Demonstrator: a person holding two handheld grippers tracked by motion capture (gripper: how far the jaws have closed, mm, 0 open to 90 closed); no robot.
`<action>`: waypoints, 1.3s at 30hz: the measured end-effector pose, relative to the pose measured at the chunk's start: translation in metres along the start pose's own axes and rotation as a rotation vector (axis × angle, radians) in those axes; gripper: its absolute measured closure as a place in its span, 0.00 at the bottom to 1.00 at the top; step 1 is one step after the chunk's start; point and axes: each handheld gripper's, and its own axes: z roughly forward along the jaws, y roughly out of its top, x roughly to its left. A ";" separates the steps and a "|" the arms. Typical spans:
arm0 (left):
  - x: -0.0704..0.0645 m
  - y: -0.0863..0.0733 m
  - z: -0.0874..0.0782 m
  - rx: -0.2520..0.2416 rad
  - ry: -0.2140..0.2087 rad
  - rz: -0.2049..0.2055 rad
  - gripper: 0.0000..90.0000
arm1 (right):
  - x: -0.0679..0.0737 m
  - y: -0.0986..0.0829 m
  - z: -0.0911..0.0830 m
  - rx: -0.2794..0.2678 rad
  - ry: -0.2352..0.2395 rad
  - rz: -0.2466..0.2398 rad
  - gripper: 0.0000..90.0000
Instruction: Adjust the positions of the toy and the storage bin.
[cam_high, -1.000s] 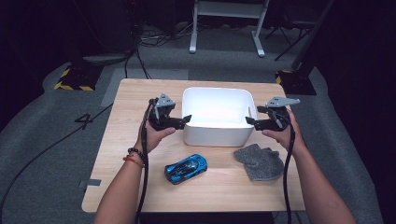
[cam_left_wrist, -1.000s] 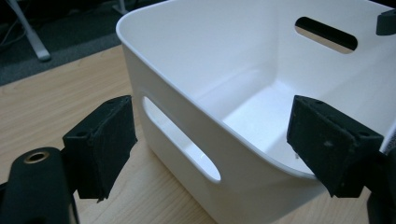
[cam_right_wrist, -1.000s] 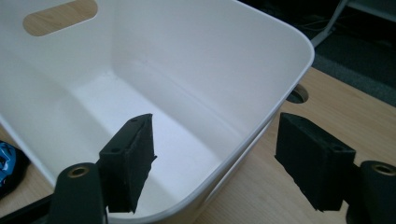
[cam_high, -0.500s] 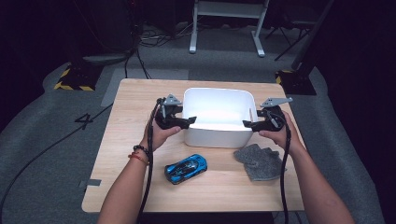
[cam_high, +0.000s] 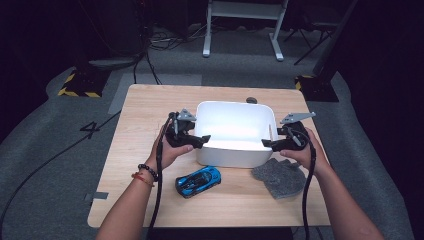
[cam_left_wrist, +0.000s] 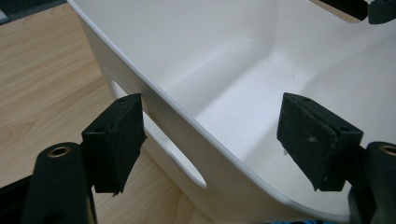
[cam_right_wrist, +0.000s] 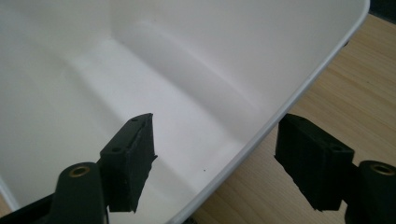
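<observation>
High view, bin: white plastic bin (cam_high: 235, 131) sits near the middle of the wooden counter (cam_high: 145, 107), open side up, nothing visible inside.
High view, left gripper: left gripper (cam_high: 199, 142) is at the bin's left wall, jaws pointing toward the bin over its rim.
High view, right gripper: right gripper (cam_high: 267, 144) is at the bin's right wall, jaws pointing inward at the rim, facing the left one across the bin.
High view, hands: each hand wraps its gripper from below; the left wrist wears a dark bead bracelet (cam_high: 148, 172) and a red band.
High view, other things: blue toy car (cam_high: 198, 181) lies on the counter just in front of the bin; grey cloth (cam_high: 280, 177) lies near the bin's front right corner, under the right wrist.
Left gripper view, jaws: spread wide, straddling the bin's wall (cam_left_wrist: 187, 130); one jaw is outside, beside the oval handle slot (cam_left_wrist: 180, 156), the other inside over the bin floor. Neither pad touches the wall.
Left gripper view, far side: tip of the other gripper shows at the top right, over the opposite rim.
Right gripper view, jaws: spread wide across the bin's rim (cam_right_wrist: 280, 112); one jaw hangs inside the bin, the other outside over the wood. Gaps show on both sides of the rim, so nothing is pinched.
</observation>
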 end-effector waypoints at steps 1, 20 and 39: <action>-0.001 -0.001 -0.002 -0.015 0.002 0.006 0.27 | 0.001 -0.001 -0.001 0.000 -0.004 0.001 0.32; -0.012 -0.015 -0.053 -0.107 0.065 0.192 0.18 | 0.002 0.001 -0.018 -0.118 -0.040 -0.051 0.31; -0.031 -0.094 -0.059 0.013 0.053 0.242 0.18 | -0.004 -0.005 -0.038 -0.201 -0.089 -0.031 0.30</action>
